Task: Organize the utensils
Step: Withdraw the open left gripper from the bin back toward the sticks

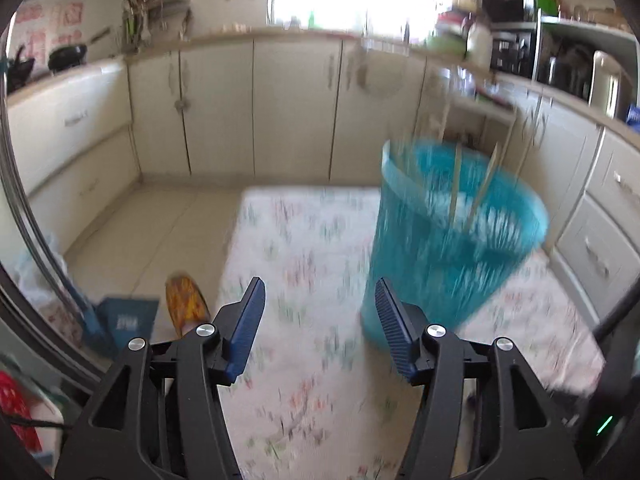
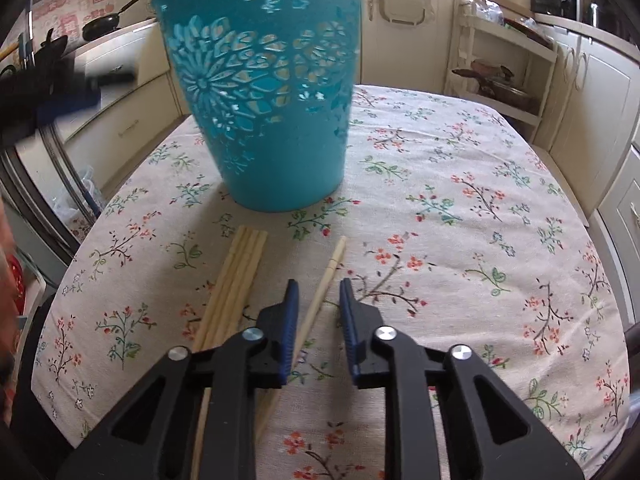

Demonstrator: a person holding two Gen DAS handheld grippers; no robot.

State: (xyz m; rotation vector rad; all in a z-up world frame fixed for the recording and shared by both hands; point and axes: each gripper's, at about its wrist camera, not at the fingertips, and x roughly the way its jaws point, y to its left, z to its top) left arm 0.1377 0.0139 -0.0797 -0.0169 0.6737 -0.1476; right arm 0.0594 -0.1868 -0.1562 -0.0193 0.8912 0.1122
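In the left wrist view, the left tongs (image 1: pixel 320 320) stand apart with nothing between them at lower centre. At right, a teal basket (image 1: pixel 452 240) already holds a few chopsticks (image 1: pixel 456 184), so part of the sorting looks done.

In the right wrist view, the right tongs (image 2: pixel 318 320) are narrowly apart around a single chopstick (image 2: pixel 324 284) lying on the desk (image 2: pixel 480 200), not visibly clamping it. A bundle of chopsticks (image 2: pixel 236 280) lies just left, below the basket (image 2: pixel 264 92). These remain.

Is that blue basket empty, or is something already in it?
Not empty. In the left wrist view, the basket stands upright with a few chopsticks poking out above its rim. How many, the blur hides.
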